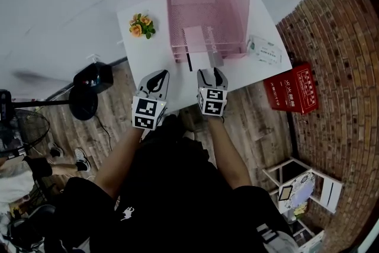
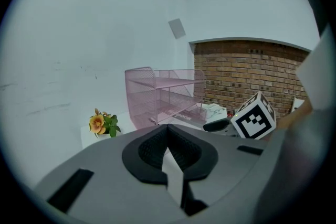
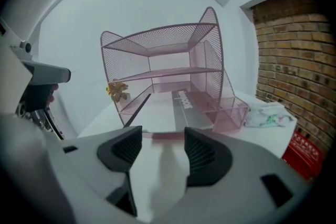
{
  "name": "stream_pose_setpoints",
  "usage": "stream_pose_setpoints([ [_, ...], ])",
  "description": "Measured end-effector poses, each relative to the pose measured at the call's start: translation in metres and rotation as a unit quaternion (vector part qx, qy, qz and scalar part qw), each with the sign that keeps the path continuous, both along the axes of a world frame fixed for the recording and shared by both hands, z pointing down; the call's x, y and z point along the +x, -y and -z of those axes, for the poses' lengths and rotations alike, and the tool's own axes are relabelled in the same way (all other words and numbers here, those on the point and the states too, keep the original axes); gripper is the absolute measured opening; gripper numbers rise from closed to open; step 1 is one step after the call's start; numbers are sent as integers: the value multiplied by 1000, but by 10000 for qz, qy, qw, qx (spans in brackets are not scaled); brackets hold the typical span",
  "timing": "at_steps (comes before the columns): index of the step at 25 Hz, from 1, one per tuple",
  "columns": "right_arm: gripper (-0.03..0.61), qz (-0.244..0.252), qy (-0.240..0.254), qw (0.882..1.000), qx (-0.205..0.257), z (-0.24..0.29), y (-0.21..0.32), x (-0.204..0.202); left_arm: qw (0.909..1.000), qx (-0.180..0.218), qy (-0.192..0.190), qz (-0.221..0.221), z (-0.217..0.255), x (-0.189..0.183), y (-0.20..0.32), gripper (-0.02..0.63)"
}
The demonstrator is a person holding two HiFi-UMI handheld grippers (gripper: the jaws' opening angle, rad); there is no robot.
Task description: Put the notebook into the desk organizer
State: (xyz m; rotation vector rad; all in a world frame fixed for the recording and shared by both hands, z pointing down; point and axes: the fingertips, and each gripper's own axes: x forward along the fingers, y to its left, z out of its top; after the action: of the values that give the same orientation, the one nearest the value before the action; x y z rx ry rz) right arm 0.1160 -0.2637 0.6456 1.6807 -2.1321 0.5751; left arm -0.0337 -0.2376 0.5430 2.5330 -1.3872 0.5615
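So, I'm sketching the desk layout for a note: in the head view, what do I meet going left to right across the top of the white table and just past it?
Small bunch of orange flowers with green leaves → pink wire-mesh desk organizer → white packet with green print → red box with white print.
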Motion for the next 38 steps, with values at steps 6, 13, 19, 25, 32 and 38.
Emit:
stream_pose_setpoints([
  [6,250,-183,26,9998,-37,-2,8,-5,10000,70,-3,43,3,-5,5,3],
  [13,250,-283,70,9996,-62,-2,17,-8,9999,60,71,72,1,-9,9,3],
  [19,250,-334,68,9994,-66,-2,25,-9,9999,39,67,93,1,-12,13,3],
  [25,250,-380,71,9992,-70,-1,34,-12,9999,25,81,126,0,-18,17,3],
  [32,250,-424,55,9991,-58,-1,42,-13,9999,12,88,140,-2,-22,21,3],
  [38,250,-468,13,9989,-35,3,49,-13,9998,4,95,156,-3,-26,25,3],
])
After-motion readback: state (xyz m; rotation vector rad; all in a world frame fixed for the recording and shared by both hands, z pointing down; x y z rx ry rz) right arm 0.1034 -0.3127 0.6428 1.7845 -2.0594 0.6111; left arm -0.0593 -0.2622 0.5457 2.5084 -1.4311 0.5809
